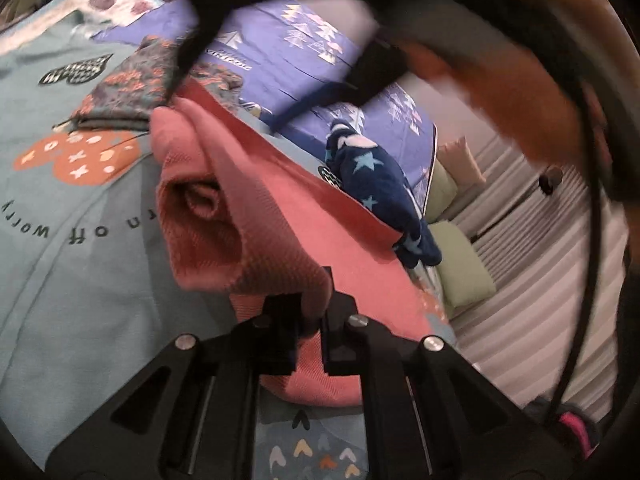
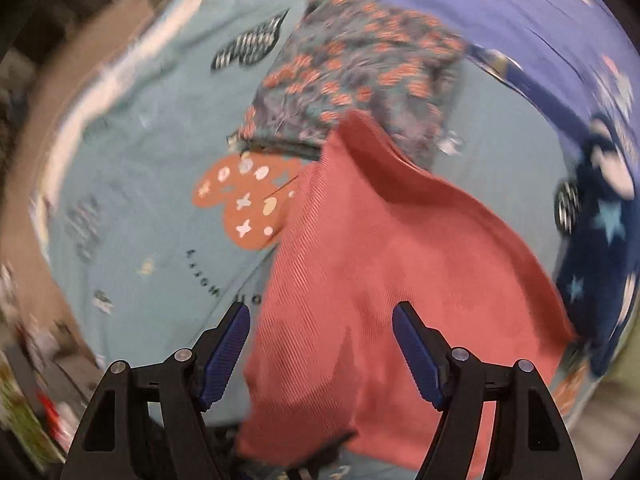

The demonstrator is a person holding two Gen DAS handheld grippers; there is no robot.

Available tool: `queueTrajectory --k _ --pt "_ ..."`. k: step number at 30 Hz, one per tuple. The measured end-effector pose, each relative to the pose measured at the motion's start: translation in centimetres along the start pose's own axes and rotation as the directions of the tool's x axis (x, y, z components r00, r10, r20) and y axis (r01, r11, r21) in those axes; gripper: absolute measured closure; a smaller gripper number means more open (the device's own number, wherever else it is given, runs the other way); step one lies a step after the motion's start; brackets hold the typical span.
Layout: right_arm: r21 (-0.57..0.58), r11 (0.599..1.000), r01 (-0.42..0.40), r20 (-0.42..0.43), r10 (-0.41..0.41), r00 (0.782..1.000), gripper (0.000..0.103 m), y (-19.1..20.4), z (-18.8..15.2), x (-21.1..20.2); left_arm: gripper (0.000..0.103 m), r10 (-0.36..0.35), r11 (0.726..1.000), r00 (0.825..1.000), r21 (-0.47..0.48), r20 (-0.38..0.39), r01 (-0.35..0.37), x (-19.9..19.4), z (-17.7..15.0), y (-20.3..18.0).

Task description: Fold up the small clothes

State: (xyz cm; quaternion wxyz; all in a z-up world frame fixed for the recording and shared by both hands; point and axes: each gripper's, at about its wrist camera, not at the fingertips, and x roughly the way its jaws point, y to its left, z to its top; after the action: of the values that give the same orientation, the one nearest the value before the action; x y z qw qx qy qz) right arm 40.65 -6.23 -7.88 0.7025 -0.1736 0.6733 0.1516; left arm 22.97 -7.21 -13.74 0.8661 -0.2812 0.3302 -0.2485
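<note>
A pink ribbed garment (image 1: 280,208) lies partly lifted on a light blue bedsheet (image 1: 60,240). My left gripper (image 1: 314,300) is shut on a fold of the pink garment and holds it up. In the right wrist view the same pink garment (image 2: 380,272) spreads under my right gripper (image 2: 322,344), which is open with its blue pads (image 2: 226,348) wide apart above the cloth. The view is blurred by motion.
A folded floral garment (image 2: 360,76) lies beyond the pink one. A navy star-patterned garment (image 1: 376,184) lies at the right, also in the right wrist view (image 2: 600,248). A purple blanket (image 1: 280,48) covers the far side. Green pillows (image 1: 460,268) sit off the bed edge.
</note>
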Motion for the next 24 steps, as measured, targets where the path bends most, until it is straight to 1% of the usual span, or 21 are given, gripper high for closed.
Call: queueTrajectory --k 1,3,4,5,6,7,8,9,11,13,15,17,18,19,20,21,23,24 --pt "-0.027 0.999 0.031 -0.015 -0.031 0.999 0.028 1.1 0.9 0.7 0.095 0.003 1.0 1.0 0.019 -0.004 -0.003 0.3 0.0 -0.2" --pt "-0.068 0.996 0.058 -0.052 -0.061 0.997 0.028 2.8 2.2 1.8 0.095 -0.002 0.999 1.0 0.032 -0.011 0.002 0.5 -0.1 -0.4" --pt "-0.105 0.991 0.085 -0.072 -0.093 0.993 0.028 4.0 2.7 2.4 0.095 -0.004 0.999 1.0 0.038 -0.011 0.004 0.5 -0.1 -0.5" --pt "-0.16 0.979 0.129 -0.081 -0.143 0.986 0.027 5.2 3.0 3.1 0.095 -0.002 0.999 1.0 0.044 -0.009 0.003 0.5 0.0 -0.5" --pt "-0.231 0.955 0.186 -0.077 -0.209 0.975 0.027 6.5 3.2 3.8 0.095 -0.002 0.999 1.0 0.05 -0.008 0.002 0.4 0.0 -0.5" --pt "-0.306 0.916 0.259 -0.074 -0.294 0.953 0.027 7.7 3.3 4.8 0.095 -0.003 0.999 1.0 0.052 -0.003 0.003 0.3 0.0 -0.4" --pt "-0.349 0.883 0.314 -0.084 -0.363 0.928 0.027 8.3 3.3 5.8 0.095 -0.002 0.999 1.0 0.053 0.0 0.002 0.2 0.0 -0.3" --pt "-0.369 0.862 0.347 -0.103 -0.409 0.907 0.027 8.5 3.2 6.6 0.095 -0.001 0.998 1.0 0.055 0.0 0.001 0.0 -0.2 -0.4" --pt "-0.383 0.833 0.399 -0.14 -0.479 0.866 0.027 8.7 3.0 7.9 0.095 0.004 0.998 1.0 0.058 0.002 -0.004 -0.1 -0.3 -0.5" --pt "-0.42 0.784 0.456 -0.139 -0.553 0.822 0.027 9.2 2.5 8.9 0.095 0.004 0.998 1.0 0.058 0.006 -0.005 -0.2 -0.4 -0.6" --pt "-0.443 0.752 0.488 -0.147 -0.598 0.788 0.027 9.7 1.9 9.6 0.095 0.008 0.998 1.0 0.059 0.008 -0.008 -0.3 -0.6 -0.8" --pt "-0.474 0.697 0.538 -0.143 -0.664 0.734 0.027 10.2 1.6 10.6 0.095 0.01 0.998 1.0 0.057 0.012 -0.01 -0.5 -0.6 -0.8" --pt "-0.498 0.656 0.567 -0.122 -0.701 0.703 0.027 10.5 1.4 11.1 0.095 0.011 0.998 1.0 0.055 0.014 -0.011 -0.6 -0.5 -0.8" --pt "-0.522 0.607 0.599 -0.097 -0.74 0.666 0.027 10.9 1.2 11.6 0.095 0.011 0.999 1.0 0.052 0.015 -0.012 -0.7 -0.5 -0.7" --pt "-0.536 0.581 0.612 -0.087 -0.759 0.645 0.027 11.0 0.9 12.2 0.095 0.011 0.999 1.0 0.05 0.015 -0.012 -0.7 -0.5 -0.7" --pt "-0.544 0.573 0.613 -0.092 -0.767 0.636 0.027 11.1 0.9 12.6 0.095 0.012 0.999 1.0 0.049 0.016 -0.012 -0.9 -0.5 -0.7" --pt "-0.546 0.569 0.615 -0.117 -0.779 0.617 0.03 11.1 0.5 13.5 0.095 0.017 0.999 1.0 0.049 0.019 -0.018 -0.9 -0.3 -0.8" --pt "-0.542 0.557 0.629 -0.128 -0.794 0.594 0.041 10.9 0.3 14.0 0.095 0.021 0.998 1.0 0.051 0.022 -0.022 -0.9 -0.4 -0.8"
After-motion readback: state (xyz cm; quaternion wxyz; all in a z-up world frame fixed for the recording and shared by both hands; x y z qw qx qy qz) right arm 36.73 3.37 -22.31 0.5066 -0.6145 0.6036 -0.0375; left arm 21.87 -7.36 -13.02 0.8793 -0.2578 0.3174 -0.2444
